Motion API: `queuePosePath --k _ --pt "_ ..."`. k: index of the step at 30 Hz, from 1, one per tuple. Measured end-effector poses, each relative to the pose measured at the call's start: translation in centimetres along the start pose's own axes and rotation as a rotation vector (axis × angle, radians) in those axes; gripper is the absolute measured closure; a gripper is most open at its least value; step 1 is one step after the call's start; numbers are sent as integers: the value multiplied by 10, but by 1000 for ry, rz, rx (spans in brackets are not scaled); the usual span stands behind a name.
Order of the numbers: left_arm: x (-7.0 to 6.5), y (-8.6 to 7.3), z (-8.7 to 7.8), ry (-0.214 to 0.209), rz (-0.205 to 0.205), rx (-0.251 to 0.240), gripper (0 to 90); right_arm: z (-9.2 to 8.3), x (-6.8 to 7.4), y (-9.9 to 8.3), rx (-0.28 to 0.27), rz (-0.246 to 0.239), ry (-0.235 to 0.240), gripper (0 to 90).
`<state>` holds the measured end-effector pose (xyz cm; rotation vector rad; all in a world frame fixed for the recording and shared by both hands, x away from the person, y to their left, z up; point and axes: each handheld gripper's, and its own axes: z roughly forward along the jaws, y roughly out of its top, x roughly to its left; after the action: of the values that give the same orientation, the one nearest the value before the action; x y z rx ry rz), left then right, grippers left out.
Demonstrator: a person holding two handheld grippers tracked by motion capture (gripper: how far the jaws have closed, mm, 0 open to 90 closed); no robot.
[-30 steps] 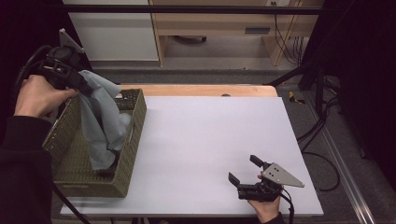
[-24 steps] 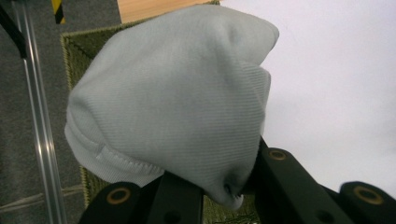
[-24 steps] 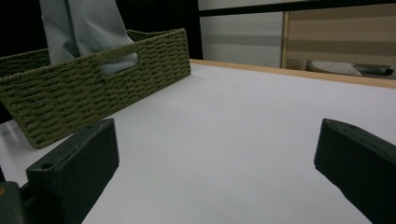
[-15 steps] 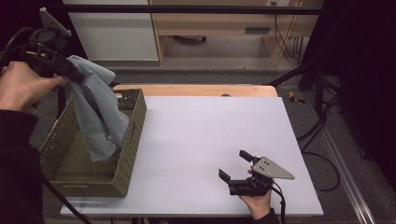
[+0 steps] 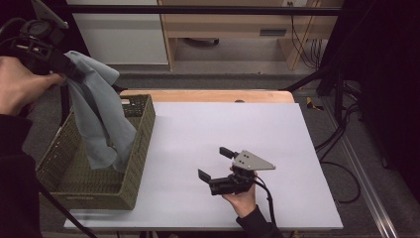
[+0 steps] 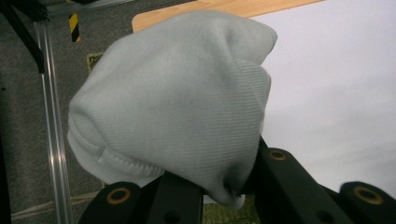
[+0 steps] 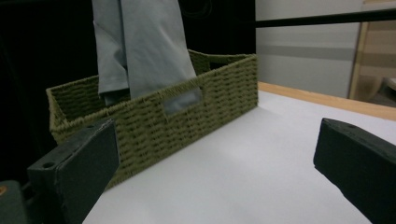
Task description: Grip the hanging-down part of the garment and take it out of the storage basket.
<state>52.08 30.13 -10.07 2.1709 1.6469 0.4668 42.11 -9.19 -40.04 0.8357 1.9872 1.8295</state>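
Observation:
A pale grey-blue cloth point(image 5: 99, 119) hangs from my left gripper point(image 5: 69, 69), which is shut on its top, high above the left end of the table. The cloth's lower end still dips into the olive woven basket point(image 5: 133, 148). In the left gripper view the bunched cloth point(image 6: 177, 102) bulges out over the black jaws. My right gripper point(image 5: 216, 163) rests low on the white table point(image 5: 277, 129) near the front, jaws wide open with nothing between them, aimed at the basket point(image 7: 205, 98) and the hanging cloth point(image 7: 140, 46).
The wooden strip point(image 5: 208, 95) of the table's back edge runs behind the white top. A black frame bar point(image 5: 198, 10) crosses overhead at the back. Cables point(image 5: 346, 148) lie on the floor to the right. White table surface stretches between the basket and the right gripper.
My left gripper has risen and drawn the cloth higher out of the basket. The right gripper has slid forward and left across the table toward the basket, staying open.

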Motion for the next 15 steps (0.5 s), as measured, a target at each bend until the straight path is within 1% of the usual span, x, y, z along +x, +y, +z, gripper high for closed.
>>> queuePosePath --k 3,6,7,8,9,10,13,15 --pt "0 0 -1 -8 0 0 824 17 6 8 -7 -12 27 10" --pt "1 0 -1 -9 1 3 824 32 11 14 -12 -14 59 15" --pt "1 0 -1 -7 1 1 824 36 12 16 -19 -21 71 16" --pt "1 0 -1 -10 -1 3 824 40 14 18 -18 -8 81 15" --pt "1 0 -1 -9 0 5 824 44 15 19 -28 -12 91 17" --pt "1 0 0 -7 -1 6 824 48 17 21 -31 -10 98 16" --pt "1 1 1 -8 0 11 824 60 20 25 -35 -29 105 17" --pt "0 2 2 -8 3 12 824 67 23 27 -36 -25 115 17"
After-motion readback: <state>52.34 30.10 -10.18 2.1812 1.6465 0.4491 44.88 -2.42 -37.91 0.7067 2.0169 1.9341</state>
